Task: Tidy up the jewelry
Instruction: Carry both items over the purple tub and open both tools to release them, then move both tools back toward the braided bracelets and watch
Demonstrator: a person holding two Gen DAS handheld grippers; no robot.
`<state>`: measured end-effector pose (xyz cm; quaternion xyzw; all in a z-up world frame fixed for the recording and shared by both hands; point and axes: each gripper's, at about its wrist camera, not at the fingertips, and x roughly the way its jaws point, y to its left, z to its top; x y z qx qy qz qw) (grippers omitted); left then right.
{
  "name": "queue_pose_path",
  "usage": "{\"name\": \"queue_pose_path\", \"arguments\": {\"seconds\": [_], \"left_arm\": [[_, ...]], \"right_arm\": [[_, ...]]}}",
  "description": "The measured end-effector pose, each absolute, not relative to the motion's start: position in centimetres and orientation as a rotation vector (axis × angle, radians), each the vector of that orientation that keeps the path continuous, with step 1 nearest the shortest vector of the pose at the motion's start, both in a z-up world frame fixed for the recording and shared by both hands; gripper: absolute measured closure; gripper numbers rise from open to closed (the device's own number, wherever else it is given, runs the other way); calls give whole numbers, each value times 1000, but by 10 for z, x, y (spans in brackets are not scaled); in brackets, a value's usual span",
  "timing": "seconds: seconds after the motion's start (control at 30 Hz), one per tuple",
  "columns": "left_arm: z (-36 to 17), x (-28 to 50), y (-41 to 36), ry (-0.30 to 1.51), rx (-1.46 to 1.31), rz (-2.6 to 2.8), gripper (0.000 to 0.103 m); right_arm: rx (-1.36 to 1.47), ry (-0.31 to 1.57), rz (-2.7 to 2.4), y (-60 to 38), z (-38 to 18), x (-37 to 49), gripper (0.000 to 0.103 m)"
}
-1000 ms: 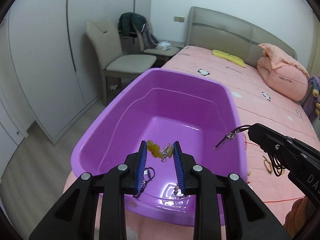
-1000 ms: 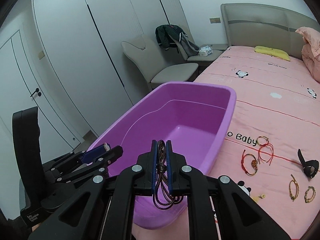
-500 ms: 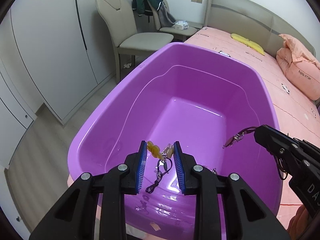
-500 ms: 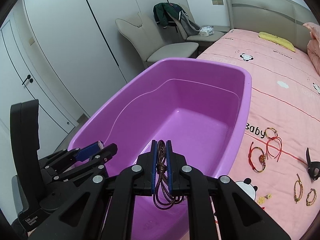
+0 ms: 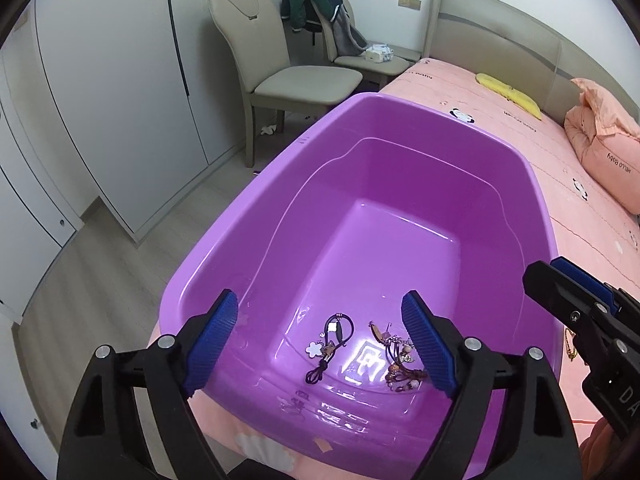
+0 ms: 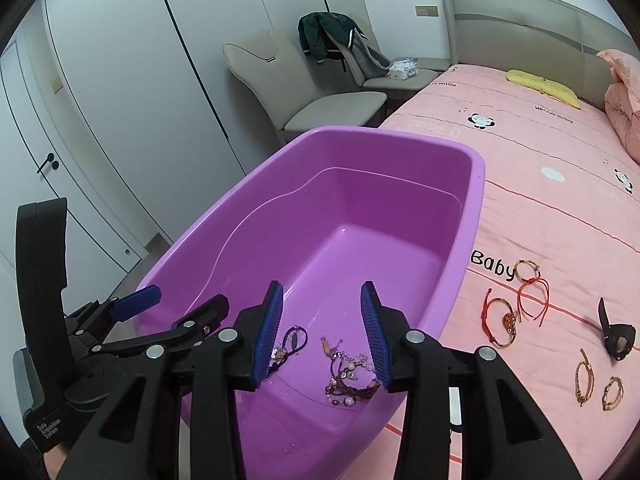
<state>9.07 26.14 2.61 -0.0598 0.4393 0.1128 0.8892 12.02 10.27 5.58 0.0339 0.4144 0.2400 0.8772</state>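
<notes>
**Both tongs let go; two pieces now lie in the purple tub**

Half a second ago my left tongs pinched a yellow charm piece and my right tongs pinched a brown cord loop. Now my left tongs (image 5: 320, 344) and my right tongs (image 6: 322, 332) are both spread wide and hold nothing. The dropped jewelry rests on the floor of the purple plastic tub (image 5: 224, 216), at the end nearest me.

Counted inside the tub: two clusters. One is a dark cord bracelet with a white flower charm (image 5: 330, 346); just beside it lies a tangled beaded bracelet (image 6: 348, 376). I cannot tell whether that tangle is one piece or more.

Counted on the pink bedsheet (image 6: 540, 208), beside the tub's right wall: about five bracelets. Nearest the tub are a red cord bracelet with a gold charm (image 6: 500, 322), a red string bracelet (image 6: 534, 294) and a small beaded ring bracelet (image 6: 527, 270). Farther from the tub lie two gold bracelets (image 6: 598, 384) and one black strap (image 6: 614, 332).

Risks, as I judge them: the thin red cords overlap, so one pinch may lift two together. Flat strings on soft sheet may slip the pads, or the pads may catch fabric. The tub sits at the bed's edge; a knock could tip it.
</notes>
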Motion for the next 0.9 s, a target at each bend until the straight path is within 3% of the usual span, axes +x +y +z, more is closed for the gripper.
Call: {"name": "queue_pose_path", "arguments": {"seconds": [0.43,0.6,0.9], "left_arm": [[35,71,252,897,-96,237,10],[38,55,243,881,-83,229,7],[38,27,220,862,-65,199,6]], "right_arm": [[94,840,493,82,63,101,58],[108,824,480,68,62,80,42],[146,793,444,28,55,41,33]]}}
